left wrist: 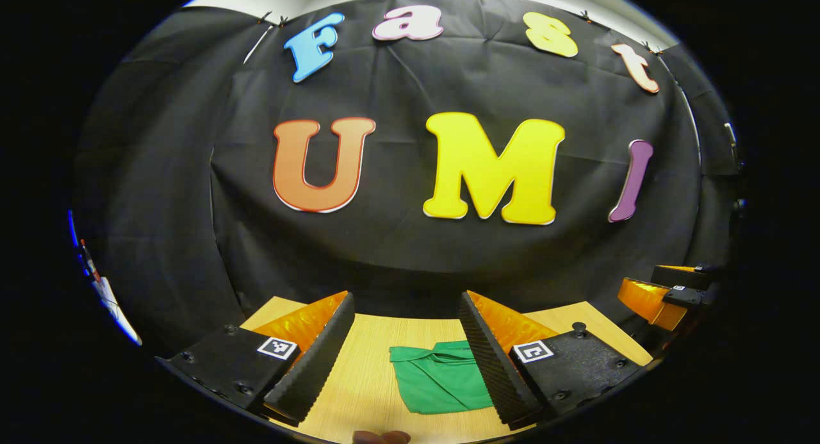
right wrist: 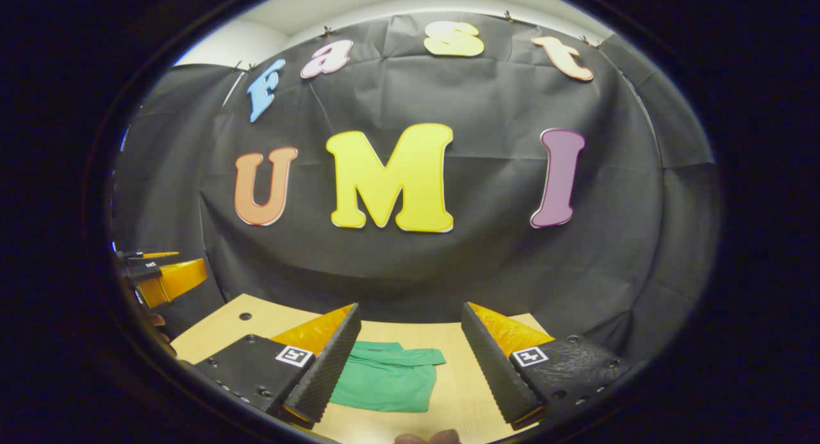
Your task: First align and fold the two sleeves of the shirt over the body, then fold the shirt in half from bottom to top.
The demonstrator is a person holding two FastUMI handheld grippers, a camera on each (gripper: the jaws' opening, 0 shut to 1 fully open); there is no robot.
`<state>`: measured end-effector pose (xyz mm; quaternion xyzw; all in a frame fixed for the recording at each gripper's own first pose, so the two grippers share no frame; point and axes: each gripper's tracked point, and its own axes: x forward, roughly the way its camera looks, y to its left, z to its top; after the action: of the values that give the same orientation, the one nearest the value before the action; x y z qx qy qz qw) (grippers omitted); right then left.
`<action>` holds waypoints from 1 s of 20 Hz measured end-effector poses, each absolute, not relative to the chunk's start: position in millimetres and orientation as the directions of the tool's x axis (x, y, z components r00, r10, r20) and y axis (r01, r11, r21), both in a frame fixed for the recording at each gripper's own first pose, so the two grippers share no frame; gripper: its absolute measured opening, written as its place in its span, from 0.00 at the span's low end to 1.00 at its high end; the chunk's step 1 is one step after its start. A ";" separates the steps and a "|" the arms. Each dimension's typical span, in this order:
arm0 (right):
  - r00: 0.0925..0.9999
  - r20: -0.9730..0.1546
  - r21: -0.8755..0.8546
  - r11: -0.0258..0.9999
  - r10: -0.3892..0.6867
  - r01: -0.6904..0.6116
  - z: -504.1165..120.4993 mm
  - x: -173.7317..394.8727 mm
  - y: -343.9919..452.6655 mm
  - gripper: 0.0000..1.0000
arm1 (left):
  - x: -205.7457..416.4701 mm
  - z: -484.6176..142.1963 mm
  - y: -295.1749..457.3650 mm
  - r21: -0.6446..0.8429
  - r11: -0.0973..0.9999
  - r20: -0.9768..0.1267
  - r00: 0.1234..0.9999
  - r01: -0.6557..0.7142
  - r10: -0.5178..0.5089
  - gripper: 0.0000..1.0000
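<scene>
A fingertip [left wrist: 381,437] pokes in at the bottom edge of the left gripper view. Both the left gripper [left wrist: 405,361] and the right gripper [right wrist: 410,361] are spread apart, grasping nothing, raised above the wooden surface [left wrist: 359,380]. The folded green shirt [left wrist: 439,380] lies flat there, with the black cloth wall [right wrist: 448,264] behind.

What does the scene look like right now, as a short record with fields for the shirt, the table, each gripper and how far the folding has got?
shirt: green shirt, lying on the table as a compact folded bundle, sleeves not sticking out
table: light wooden table in front of the black cloth wall
left gripper: left gripper open, held above the table, not touching the shirt
right gripper: right gripper open, held above the table, not touching the shirt
task stage: folding looks finished, judged from the shirt's compact shape
</scene>
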<state>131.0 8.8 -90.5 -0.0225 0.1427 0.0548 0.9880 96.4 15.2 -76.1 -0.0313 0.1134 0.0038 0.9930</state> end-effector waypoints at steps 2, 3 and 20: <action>0.957 -0.268 -0.039 0.992 0.109 -0.124 -74.0 96.9 13.0 0.95 | 60.6 -58.9 12.1 -0.067 0.998 -0.202 0.979 -0.002 -0.012 1.00; 0.960 -0.256 -0.037 0.991 0.116 -0.130 -65.6 80.7 15.3 0.95 | 44.2 -53.8 9.1 -0.072 0.997 -0.197 0.980 0.000 -0.015 1.00; 0.956 -0.268 -0.074 0.987 0.119 -0.143 -73.5 -36.6 36.6 0.96 | -53.9 -68.0 2.5 -0.067 0.997 -0.215 0.975 0.037 -0.051 1.00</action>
<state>-36.6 36.6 -73.5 -0.0462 0.1323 0.0662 0.9879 -53.9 2.5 -68.0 -0.0314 0.1090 -0.0221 0.9933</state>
